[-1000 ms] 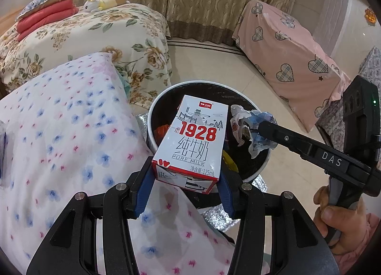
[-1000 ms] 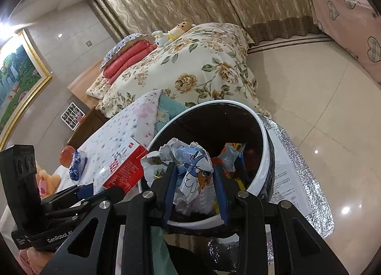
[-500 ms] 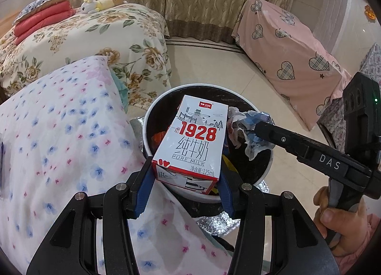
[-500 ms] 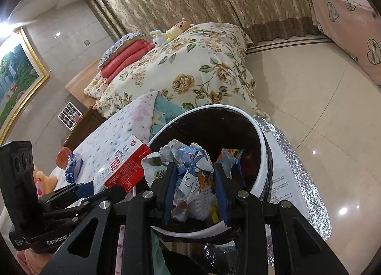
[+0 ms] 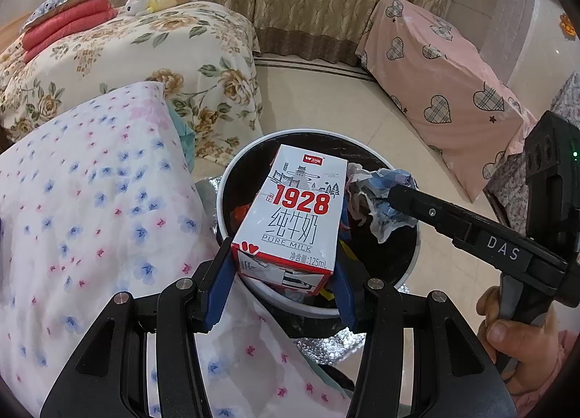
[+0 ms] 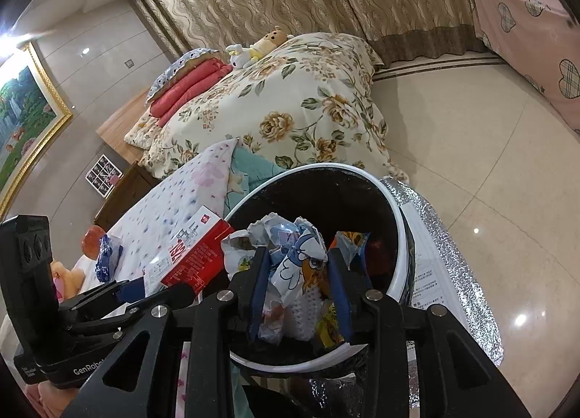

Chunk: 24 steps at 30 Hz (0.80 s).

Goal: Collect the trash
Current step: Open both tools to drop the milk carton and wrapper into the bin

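Left gripper (image 5: 282, 276) clamping milk carton (image 5: 290, 222) between blue pads, holding it tilted over near rim of trash bin (image 5: 232, 179). Carton looking white-grey, red "1928", "PURE MILK", red base band.

Right gripper (image 6: 299, 295) poised over bin, crumpled wrapper (image 6: 301, 266) sitting between its pads; jaws just easing apart, wrapper apparently still pinched. Wrapper showing white, blue, orange cartoon print.

Bin standing on floor beside floral-sheeted bed (image 5: 90, 200), white rim, black liner, colourful wrappers lying inside.
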Each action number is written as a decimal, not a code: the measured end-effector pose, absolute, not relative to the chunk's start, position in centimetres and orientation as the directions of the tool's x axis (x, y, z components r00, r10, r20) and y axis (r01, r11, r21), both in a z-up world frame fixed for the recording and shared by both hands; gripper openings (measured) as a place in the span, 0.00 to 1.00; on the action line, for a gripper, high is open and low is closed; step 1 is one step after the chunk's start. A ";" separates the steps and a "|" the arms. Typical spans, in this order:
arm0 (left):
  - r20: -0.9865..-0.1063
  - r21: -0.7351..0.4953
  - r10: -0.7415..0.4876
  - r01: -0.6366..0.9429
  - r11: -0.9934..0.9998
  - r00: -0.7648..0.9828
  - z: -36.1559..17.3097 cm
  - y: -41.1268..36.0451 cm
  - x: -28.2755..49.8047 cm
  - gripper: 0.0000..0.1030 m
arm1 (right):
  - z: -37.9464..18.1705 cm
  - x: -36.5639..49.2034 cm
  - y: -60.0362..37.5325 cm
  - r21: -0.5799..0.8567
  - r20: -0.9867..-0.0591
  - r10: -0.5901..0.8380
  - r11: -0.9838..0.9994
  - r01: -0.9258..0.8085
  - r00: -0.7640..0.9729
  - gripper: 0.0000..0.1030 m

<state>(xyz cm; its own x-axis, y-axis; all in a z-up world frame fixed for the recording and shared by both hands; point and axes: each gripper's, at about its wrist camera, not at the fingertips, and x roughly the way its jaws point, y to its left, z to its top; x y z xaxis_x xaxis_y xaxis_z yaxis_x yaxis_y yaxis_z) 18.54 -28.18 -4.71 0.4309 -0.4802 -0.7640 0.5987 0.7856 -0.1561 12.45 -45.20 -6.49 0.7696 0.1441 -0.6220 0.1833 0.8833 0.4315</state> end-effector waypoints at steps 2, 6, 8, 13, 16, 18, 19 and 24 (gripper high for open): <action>-0.764 -0.168 -0.482 0.588 0.791 0.429 -4.6 -28.0 18.8 0.48 | -6.4 12.5 -45.2 0.433 -0.624 0.144 0.882 0.186 0.768 0.38; -0.760 -0.172 -0.484 0.584 0.793 0.434 -4.3 -27.6 18.6 0.51 | -6.0 12.6 -45.4 0.435 -0.624 0.139 0.879 0.194 0.769 0.47; -0.754 -0.181 -0.488 0.575 0.798 0.440 -4.2 -27.0 18.4 0.54 | -5.8 12.6 -45.4 0.439 -0.620 0.138 0.877 0.196 0.772 0.59; -0.741 -0.212 -0.489 0.530 0.821 0.460 -4.1 -24.5 17.8 0.58 | -5.3 12.4 -44.6 0.450 -0.612 0.151 0.874 0.184 0.776 0.82; -0.736 -0.220 -0.480 0.502 0.837 0.478 -4.1 -22.5 17.2 0.61 | -5.1 12.4 -43.6 0.453 -0.609 0.164 0.875 0.171 0.776 0.88; -0.735 -0.218 -0.469 0.484 0.848 0.490 -4.3 -21.3 16.7 0.62 | -5.1 12.6 -42.9 0.459 -0.611 0.181 0.874 0.160 0.770 0.88; -0.734 -0.217 -0.461 0.471 0.855 0.498 -4.3 -20.5 16.5 0.63 | -5.1 12.7 -42.5 0.463 -0.612 0.189 0.873 0.153 0.768 0.88; -0.728 -0.235 -0.433 0.400 0.886 0.531 -4.4 -16.3 16.0 0.64 | -4.9 13.2 -39.9 0.464 -0.608 0.227 0.879 0.108 0.761 0.88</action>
